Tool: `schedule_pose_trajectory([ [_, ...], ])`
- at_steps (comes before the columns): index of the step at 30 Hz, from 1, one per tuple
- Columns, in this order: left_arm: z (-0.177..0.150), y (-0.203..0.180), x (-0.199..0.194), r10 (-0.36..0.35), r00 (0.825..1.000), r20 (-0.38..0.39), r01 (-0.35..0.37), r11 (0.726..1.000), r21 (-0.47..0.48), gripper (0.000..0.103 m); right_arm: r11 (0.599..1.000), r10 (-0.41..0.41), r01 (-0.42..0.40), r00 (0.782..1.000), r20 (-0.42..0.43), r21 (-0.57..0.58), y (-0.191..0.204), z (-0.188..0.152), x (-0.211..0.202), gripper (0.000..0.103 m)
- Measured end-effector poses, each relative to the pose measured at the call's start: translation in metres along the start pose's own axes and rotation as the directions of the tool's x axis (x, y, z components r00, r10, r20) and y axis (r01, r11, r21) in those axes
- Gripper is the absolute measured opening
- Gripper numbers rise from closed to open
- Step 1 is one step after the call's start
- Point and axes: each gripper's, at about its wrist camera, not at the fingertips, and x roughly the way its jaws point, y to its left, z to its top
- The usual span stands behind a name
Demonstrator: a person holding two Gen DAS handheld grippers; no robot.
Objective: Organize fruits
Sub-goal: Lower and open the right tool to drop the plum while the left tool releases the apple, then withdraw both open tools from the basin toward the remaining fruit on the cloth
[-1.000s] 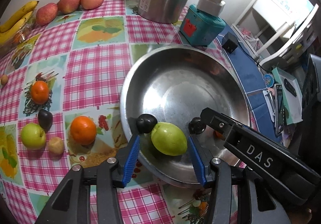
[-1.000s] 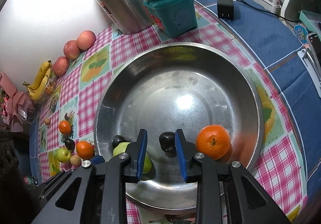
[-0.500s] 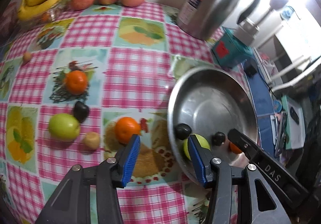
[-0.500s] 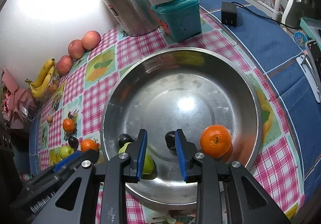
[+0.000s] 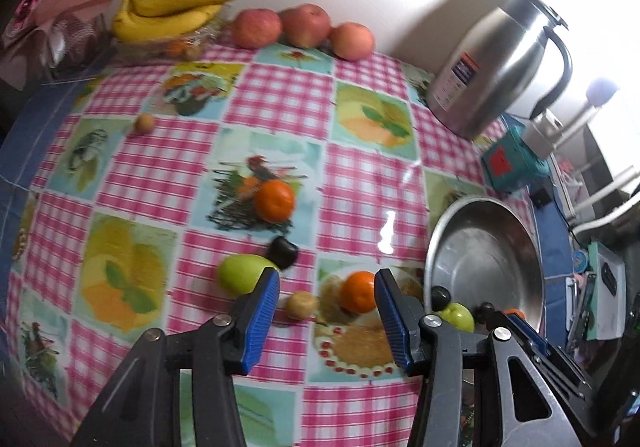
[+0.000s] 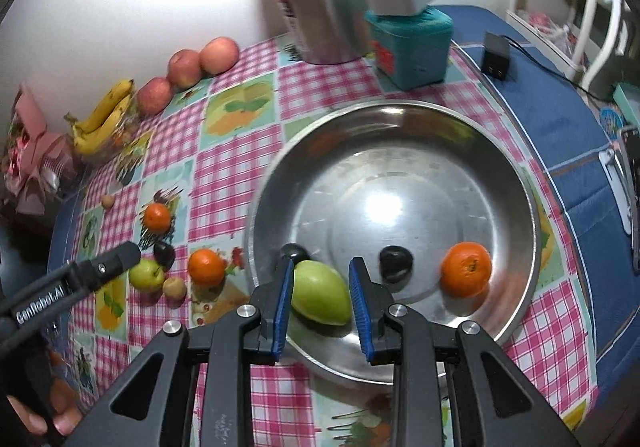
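The steel bowl [image 6: 516, 183] holds a green fruit [image 6: 320, 297], two small dark fruits [image 6: 396, 263] and an orange [image 6: 466, 269]. My right gripper [image 6: 320, 299] is open above the bowl's near side, its jaws either side of the green fruit without touching. My left gripper [image 5: 326, 303] is open and empty above the tablecloth, left of the bowl [image 5: 486, 243]. Just ahead of it lie an orange [image 5: 359, 291], a small tan fruit [image 5: 301, 305], a green apple [image 5: 242, 273], a dark fruit [image 5: 283, 251] and a second orange [image 5: 274, 201].
Bananas [image 5: 172, 13] and three red apples [image 5: 304, 27] line the wall. A steel jug [image 5: 492, 67] and a teal box [image 5: 512, 165] stand behind the bowl. A small tan fruit [image 5: 143, 123] lies far left. Clutter lies on the blue cloth to the right.
My left gripper has swung left out of the bowl, leaving the green fruit there, and now faces the loose fruit on the cloth. My right gripper has shifted left over the green fruit and opened wider.
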Motion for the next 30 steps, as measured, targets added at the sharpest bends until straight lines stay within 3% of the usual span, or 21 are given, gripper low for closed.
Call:
schedule_pose_trajectory([
  [11,0.006,0.019,-0.013,0.021,0.999,0.027,-0.02,0.999,-0.029,0.055,0.997,0.004,-0.003,1.0,0.012,-0.082,0.032,-0.003,-0.005,0.029],
  [22,0.001,0.017,-0.004,0.038,0.999,-0.006,-0.038,0.999,-0.014,0.06,0.996,0.0,-0.001,1.0,-0.008,-0.092,0.033,-0.004,0.001,0.029],
  [25,-0.001,0.018,0.002,0.049,0.999,-0.021,-0.049,0.999,-0.014,0.065,0.996,-0.003,0.002,1.0,-0.012,-0.088,0.032,-0.004,0.003,0.029],
  [28,-0.003,0.019,0.009,0.069,0.997,-0.039,-0.07,0.997,-0.017,0.078,0.997,-0.014,0.012,1.0,-0.017,-0.082,0.03,-0.004,0.007,0.029],
  [30,-0.005,0.02,0.014,0.086,0.995,-0.052,-0.087,0.996,-0.014,0.088,0.996,-0.032,0.03,0.999,-0.023,-0.079,0.028,-0.005,0.01,0.04],
])
